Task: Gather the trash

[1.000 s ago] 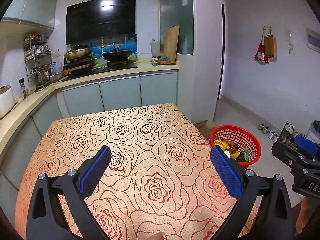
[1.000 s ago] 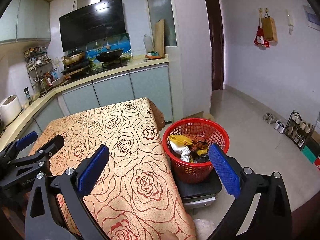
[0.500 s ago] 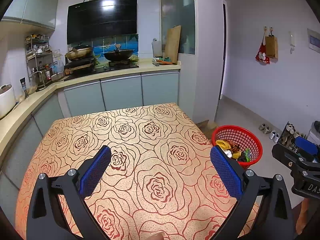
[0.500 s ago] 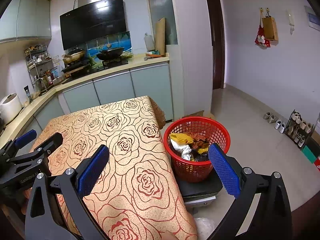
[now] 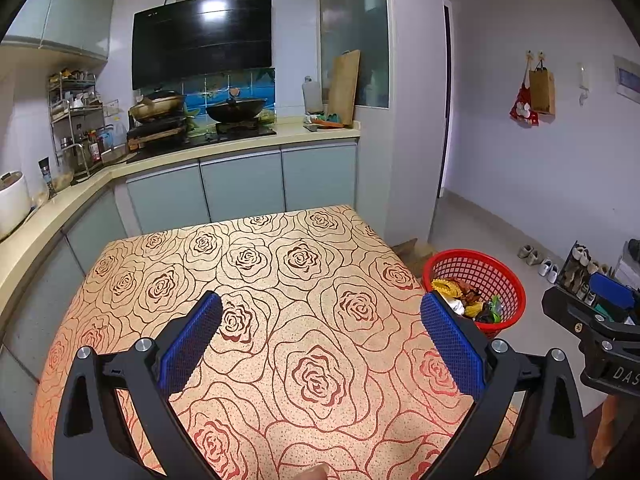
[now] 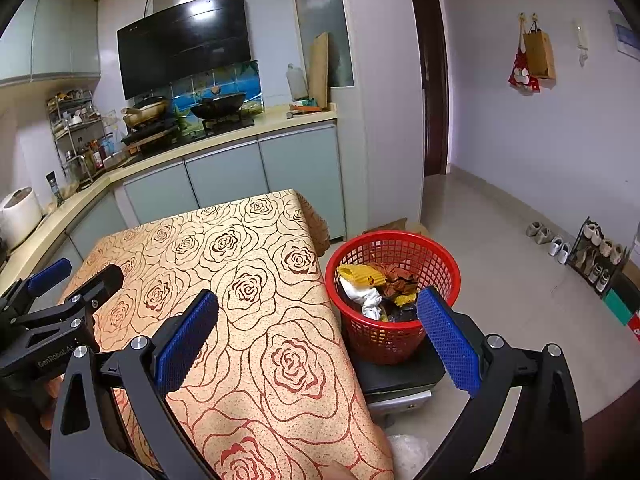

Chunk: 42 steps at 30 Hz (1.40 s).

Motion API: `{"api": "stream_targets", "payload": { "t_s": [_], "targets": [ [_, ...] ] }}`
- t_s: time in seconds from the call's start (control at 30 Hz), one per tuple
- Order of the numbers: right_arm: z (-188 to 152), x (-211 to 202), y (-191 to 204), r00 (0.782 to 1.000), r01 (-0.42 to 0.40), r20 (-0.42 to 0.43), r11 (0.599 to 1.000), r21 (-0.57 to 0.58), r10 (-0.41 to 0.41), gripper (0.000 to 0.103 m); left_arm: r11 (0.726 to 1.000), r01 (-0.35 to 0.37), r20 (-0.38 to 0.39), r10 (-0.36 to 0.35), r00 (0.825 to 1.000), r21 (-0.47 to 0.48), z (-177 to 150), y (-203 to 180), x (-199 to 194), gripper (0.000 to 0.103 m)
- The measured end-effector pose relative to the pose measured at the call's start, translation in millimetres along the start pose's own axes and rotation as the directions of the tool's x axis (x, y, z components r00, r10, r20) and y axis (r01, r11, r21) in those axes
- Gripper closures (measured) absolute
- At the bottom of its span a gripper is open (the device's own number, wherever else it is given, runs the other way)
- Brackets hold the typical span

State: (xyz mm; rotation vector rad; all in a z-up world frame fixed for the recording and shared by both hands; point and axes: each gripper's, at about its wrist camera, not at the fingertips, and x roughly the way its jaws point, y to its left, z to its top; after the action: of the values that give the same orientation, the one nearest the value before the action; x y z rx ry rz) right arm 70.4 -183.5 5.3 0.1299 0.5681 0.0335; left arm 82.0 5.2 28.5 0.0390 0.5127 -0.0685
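Observation:
A red mesh basket stands on a dark stool just right of the table, filled with crumpled trash in yellow, white and brown. The same red basket shows in the left wrist view beyond the table's right edge. My left gripper hovers open over the rose-patterned tablecloth with nothing between its blue pads. My right gripper is open too, above the table's right edge and the basket, holding nothing. No loose trash shows on the cloth.
Kitchen counter with hob and woks runs behind the table, cabinets below. A white rice cooker sits far left. Shoes and a shoe rack line the right wall. A crumpled plastic bag lies on the floor under the stool.
Both views have risen and tilted up slightly, so table and basket sit a little lower in frame. Both grippers stay open and empty.

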Motion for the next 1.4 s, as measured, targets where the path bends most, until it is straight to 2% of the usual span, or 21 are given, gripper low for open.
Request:
{"api": "stream_targets", "payload": {
  "t_s": [1.4],
  "targets": [
    [-4.7, 4.0, -6.3, 1.000, 0.007, -0.012, 1.000, 0.006, -0.007, 0.006, 1.000, 0.016, -0.012, -0.016, 1.000, 0.004, -3.1, -2.2, 5.2, 0.007]
  ]
}}
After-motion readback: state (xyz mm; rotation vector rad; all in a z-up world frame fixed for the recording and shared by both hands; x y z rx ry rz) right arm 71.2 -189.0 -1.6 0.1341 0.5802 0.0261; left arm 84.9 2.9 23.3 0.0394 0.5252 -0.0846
